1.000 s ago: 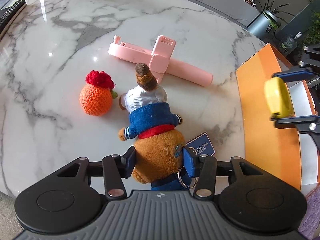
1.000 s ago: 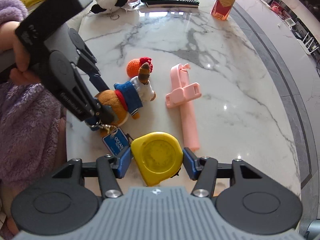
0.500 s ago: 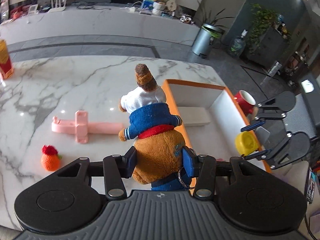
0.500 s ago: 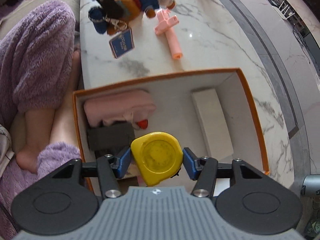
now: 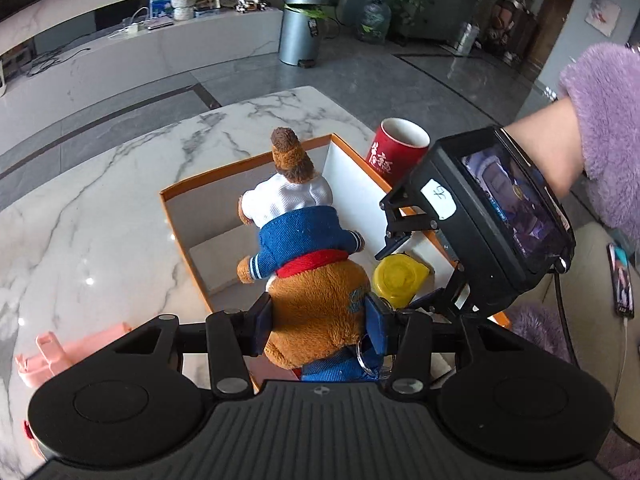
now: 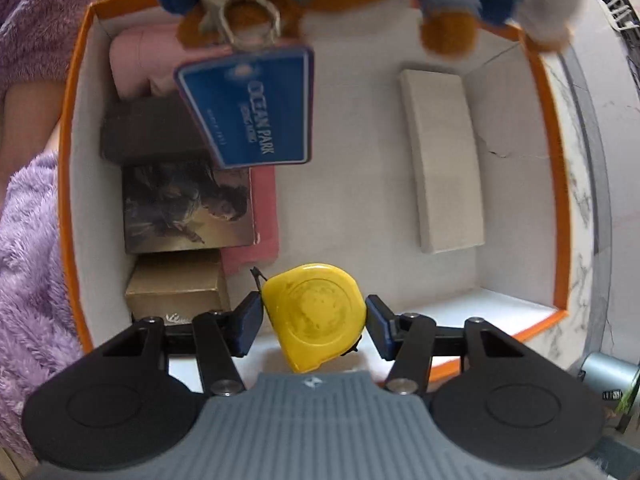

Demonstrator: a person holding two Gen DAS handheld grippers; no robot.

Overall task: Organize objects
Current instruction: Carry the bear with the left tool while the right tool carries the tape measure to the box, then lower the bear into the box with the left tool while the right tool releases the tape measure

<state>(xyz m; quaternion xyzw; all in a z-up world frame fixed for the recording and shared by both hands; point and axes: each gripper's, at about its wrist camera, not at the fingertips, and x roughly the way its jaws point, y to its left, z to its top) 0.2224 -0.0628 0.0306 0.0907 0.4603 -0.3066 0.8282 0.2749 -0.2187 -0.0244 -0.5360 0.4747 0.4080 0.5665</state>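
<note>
Left gripper [image 5: 318, 322] clamped on the plush bear [image 5: 308, 264], mid-frame over the orange box [image 5: 176, 194]. Right gripper [image 6: 312, 320] grips the yellow tape measure [image 6: 316, 314] low inside (lower centre). I'd lower both to bare floor before releasing, clear of the books [image 6: 188, 204].

I'm working in a home living room: a marble coffee table [image 5: 100, 216] in front of me, a long low media console [image 5: 132, 56] beyond it with a framed picture and trinkets, potted plants (one in a tall metal planter [image 5: 300, 32]), and polished grey floor tiles.
</note>
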